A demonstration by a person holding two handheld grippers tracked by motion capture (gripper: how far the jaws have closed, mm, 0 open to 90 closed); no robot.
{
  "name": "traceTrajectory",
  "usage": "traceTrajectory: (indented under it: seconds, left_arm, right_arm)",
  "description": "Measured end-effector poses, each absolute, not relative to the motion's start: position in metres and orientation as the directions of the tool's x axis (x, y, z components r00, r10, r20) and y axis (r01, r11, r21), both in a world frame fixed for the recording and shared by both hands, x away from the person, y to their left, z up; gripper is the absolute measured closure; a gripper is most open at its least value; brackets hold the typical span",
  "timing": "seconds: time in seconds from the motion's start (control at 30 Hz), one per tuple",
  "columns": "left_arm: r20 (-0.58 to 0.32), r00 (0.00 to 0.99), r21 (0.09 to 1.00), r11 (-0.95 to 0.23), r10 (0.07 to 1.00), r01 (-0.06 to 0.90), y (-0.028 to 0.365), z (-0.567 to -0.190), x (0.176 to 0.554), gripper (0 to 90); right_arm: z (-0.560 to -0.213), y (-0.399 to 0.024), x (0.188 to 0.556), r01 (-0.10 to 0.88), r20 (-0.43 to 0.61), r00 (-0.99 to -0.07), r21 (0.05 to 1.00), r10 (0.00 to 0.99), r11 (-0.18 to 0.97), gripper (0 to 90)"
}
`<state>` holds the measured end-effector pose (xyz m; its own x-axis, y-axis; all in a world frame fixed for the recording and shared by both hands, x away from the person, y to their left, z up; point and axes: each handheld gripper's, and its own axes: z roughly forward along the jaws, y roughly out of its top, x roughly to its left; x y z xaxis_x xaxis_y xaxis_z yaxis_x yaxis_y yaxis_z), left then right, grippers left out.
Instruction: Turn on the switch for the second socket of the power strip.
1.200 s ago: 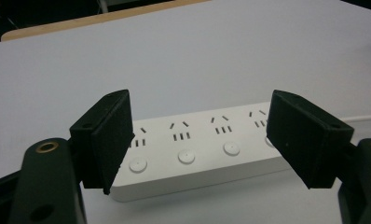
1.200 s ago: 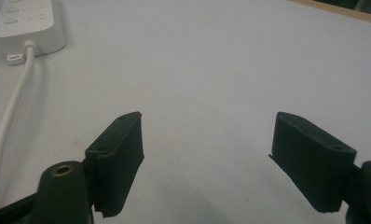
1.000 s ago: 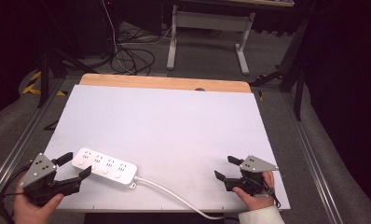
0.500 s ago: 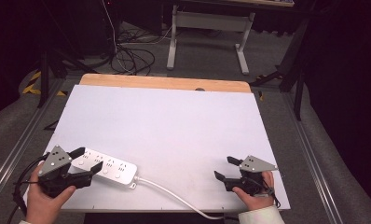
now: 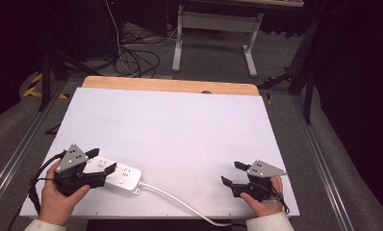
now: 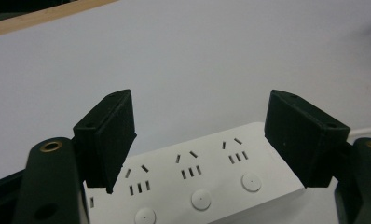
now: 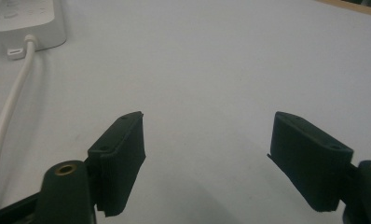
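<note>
From the high view, the left gripper (image 5: 97, 162) stands over the near-left part of the white table (image 5: 180, 125), and its two jaws reach along both long sides of the white power strip (image 5: 116, 174). The strip lies flat, with its cable (image 5: 180, 199) running away from the left gripper toward the near edge of the table. The right gripper (image 5: 232, 173) rests well apart, at the near-right corner, with nothing between its jaws.

In the left gripper view, the jaws are wide apart and the power strip (image 6: 197, 172) lies between and below them, its sockets and round buttons facing up. The pads do not press on it; there is a gap on each side, so nothing is held yet.

In the right gripper view, the jaws are also wide open over bare table. The power strip (image 7: 32, 21) is far ahead, at the upper left, and the cable (image 7: 9, 112) runs down the left side.

I judge the step in hand is the approach for grasping the strip. The next move calls for lowering the left jaws around the body and closing squarely on its long sides, so it does not twist away.
</note>
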<state>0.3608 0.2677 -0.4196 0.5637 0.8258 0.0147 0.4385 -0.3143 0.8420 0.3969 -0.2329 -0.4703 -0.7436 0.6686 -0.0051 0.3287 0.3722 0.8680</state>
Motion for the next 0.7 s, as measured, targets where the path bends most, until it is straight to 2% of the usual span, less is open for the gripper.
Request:
traceTrajectory:
  seconds: [0.13, 0.17, 0.23, 0.3, 0.33, 0.37, 0.4, 0.43, 0.5, 0.53, 0.63, 0.7]
  left_arm:
    - [0.011, 0.561, 0.841, -0.311, 0.828, 0.442, 0.2684, -0.4200, 0.3609, 27.4]
    - [0.020, 0.559, 0.839, -0.318, 0.829, 0.442, 0.2691, -0.4197, 0.3610, 31.5]
    - [0.015, 0.554, 0.834, -0.317, 0.832, 0.452, 0.2695, -0.4197, 0.3610, 33.8]
    - [0.014, 0.565, 0.828, -0.326, 0.825, 0.456, 0.2707, -0.4197, 0.3616, 42.1]
    - [0.012, 0.569, 0.827, -0.328, 0.822, 0.457, 0.2713, -0.4196, 0.3613, 51.2]
    - [0.015, 0.577, 0.828, -0.333, 0.817, 0.451, 0.2726, -0.4192, 0.3610, 55.8]
    - [0.004, 0.588, 0.828, -0.332, 0.809, 0.451, 0.2734, -0.4189, 0.3606, 55.8]
    - [-0.012, 0.606, 0.824, -0.336, 0.795, 0.456, 0.2742, -0.4182, 0.3604, 64.6]
    - [-0.018, 0.619, 0.816, -0.346, 0.785, 0.463, 0.2750, -0.4175, 0.3603, 72.7]
    - [-0.010, 0.624, 0.809, -0.361, 0.781, 0.465, 0.2755, -0.4168, 0.3605, 72.7]
    - [0.004, 0.629, 0.789, -0.389, 0.777, 0.476, 0.2738, -0.4157, 0.3599, 86.9]
    - [0.020, 0.630, 0.782, -0.405, 0.777, 0.475, 0.2718, -0.4148, 0.3596, 89.4]
  right_arm:
    - [-0.4706, -0.2325, 0.3969, 0.326, -0.009, -0.749, 0.865, 0.663, 0.380, 29.7]
    - [-0.4707, -0.2322, 0.3969, 0.326, -0.010, -0.749, 0.865, 0.663, 0.382, 29.7]
    - [-0.4706, -0.2321, 0.3968, 0.326, -0.011, -0.749, 0.865, 0.663, 0.382, 29.7]
    - [-0.4705, -0.2322, 0.3967, 0.326, -0.010, -0.749, 0.865, 0.663, 0.381, 29.7]
    - [-0.4706, -0.2324, 0.3968, 0.326, -0.010, -0.748, 0.865, 0.663, 0.381, 29.7]
    - [-0.4707, -0.2323, 0.3968, 0.326, -0.011, -0.748, 0.865, 0.663, 0.382, 29.7]
    - [-0.4707, -0.2323, 0.3968, 0.326, -0.011, -0.748, 0.865, 0.663, 0.382, 29.7]
    - [-0.4707, -0.2322, 0.3969, 0.326, -0.012, -0.749, 0.864, 0.663, 0.384, 29.7]
    - [-0.4708, -0.2321, 0.3969, 0.326, -0.013, -0.749, 0.863, 0.663, 0.385, 29.7]
    - [-0.4708, -0.2319, 0.3969, 0.326, -0.013, -0.749, 0.863, 0.662, 0.386, 29.7]
    - [-0.4707, -0.2315, 0.3966, 0.325, -0.015, -0.751, 0.862, 0.660, 0.388, 29.7]
    - [-0.4707, -0.2315, 0.3967, 0.325, -0.014, -0.751, 0.862, 0.660, 0.388, 29.7]
